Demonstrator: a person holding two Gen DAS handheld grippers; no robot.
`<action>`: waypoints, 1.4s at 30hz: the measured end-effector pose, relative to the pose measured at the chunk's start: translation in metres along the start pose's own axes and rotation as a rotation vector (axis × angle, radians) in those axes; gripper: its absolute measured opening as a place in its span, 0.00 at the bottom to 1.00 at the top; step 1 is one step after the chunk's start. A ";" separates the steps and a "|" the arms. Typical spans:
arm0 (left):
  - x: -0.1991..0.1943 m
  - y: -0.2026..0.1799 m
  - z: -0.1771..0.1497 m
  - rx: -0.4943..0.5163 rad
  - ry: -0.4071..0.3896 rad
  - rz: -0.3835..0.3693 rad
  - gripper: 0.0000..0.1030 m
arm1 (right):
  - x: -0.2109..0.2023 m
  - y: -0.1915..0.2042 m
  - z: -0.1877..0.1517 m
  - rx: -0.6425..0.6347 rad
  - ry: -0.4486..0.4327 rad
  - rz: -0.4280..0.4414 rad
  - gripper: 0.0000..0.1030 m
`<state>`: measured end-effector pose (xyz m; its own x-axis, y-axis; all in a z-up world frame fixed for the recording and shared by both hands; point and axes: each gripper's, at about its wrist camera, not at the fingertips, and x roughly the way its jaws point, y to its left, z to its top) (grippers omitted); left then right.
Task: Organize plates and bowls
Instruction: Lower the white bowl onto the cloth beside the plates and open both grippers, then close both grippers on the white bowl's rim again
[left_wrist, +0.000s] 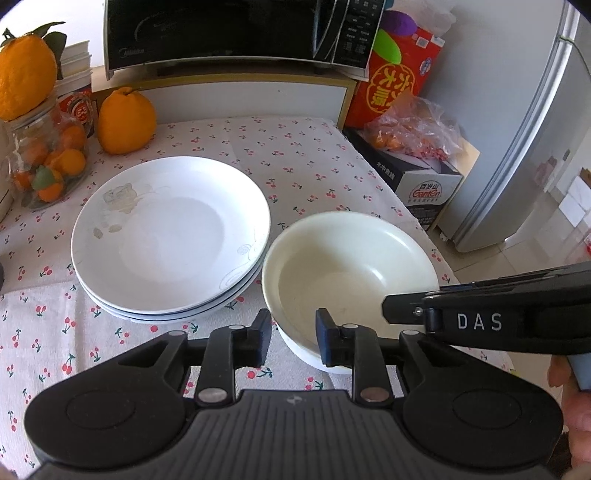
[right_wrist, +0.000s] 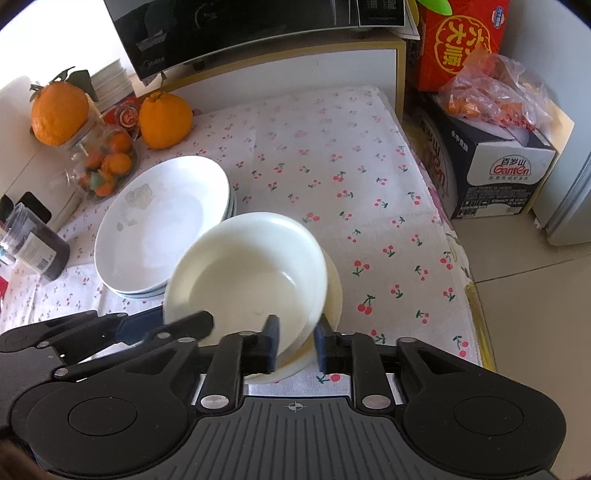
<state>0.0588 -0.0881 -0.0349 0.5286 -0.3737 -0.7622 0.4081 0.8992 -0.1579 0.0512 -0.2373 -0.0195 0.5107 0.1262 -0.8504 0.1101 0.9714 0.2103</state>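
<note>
While the cream bowl (right_wrist: 251, 273) sits nested on another near the desk's front edge beside the plate stack (left_wrist: 170, 236), left tool (left_wrist: 291, 339) and right tool (right_wrist: 295, 345) straddle its rim, released; withdraw both evenly to avoid tipping.

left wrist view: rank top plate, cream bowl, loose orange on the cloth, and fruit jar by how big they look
1. top plate
2. cream bowl, though it sits nearer the camera, so the gap is unsure
3. loose orange and fruit jar look alike; not ranked
</note>
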 end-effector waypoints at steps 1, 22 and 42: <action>0.000 0.000 0.000 0.003 -0.002 0.003 0.25 | 0.000 0.000 0.000 0.001 -0.001 -0.003 0.27; -0.006 0.004 -0.001 0.026 -0.021 -0.011 0.83 | -0.007 -0.032 0.004 0.149 -0.008 0.015 0.81; -0.002 0.001 -0.030 0.168 -0.092 -0.039 1.00 | 0.005 -0.055 0.005 0.197 0.034 -0.020 0.90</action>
<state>0.0362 -0.0800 -0.0524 0.5724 -0.4338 -0.6958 0.5440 0.8358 -0.0735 0.0520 -0.2914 -0.0324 0.4783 0.1175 -0.8703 0.2864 0.9160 0.2810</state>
